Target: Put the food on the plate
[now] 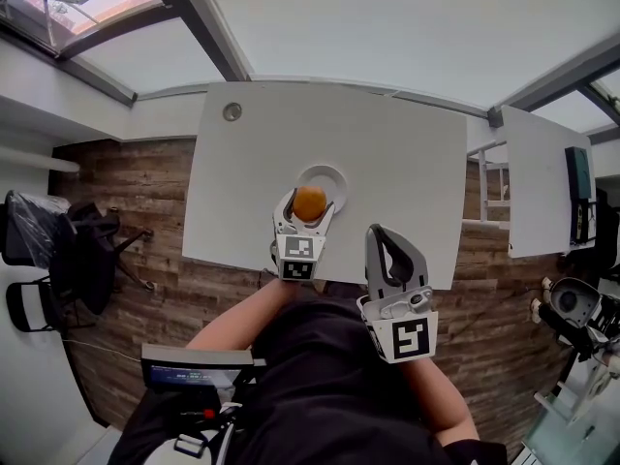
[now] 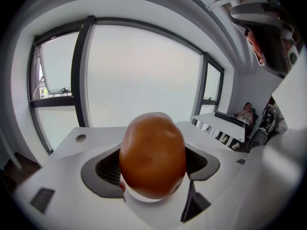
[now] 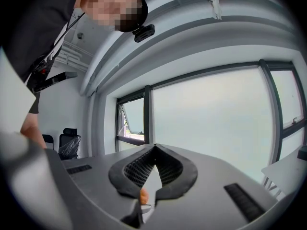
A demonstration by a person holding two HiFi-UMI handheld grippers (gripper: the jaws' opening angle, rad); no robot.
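An orange-brown rounded piece of food point(image 1: 310, 203) sits between the jaws of my left gripper point(image 1: 309, 198), which is shut on it. The food hangs over the near side of a small white plate point(image 1: 332, 175) on the white table point(image 1: 407, 163). In the left gripper view the food point(image 2: 152, 159) fills the space between the dark pads point(image 2: 103, 169). My right gripper point(image 1: 379, 232) is over the table's front edge, right of the plate, shut with nothing in it. In the right gripper view its jaws point(image 3: 154, 150) meet at the tips.
A round grommet point(image 1: 232, 111) is set in the table's far left corner. A second white table point(image 1: 542, 182) stands to the right across a gap. Black office chairs point(image 1: 58, 250) stand on the wooden floor at the left.
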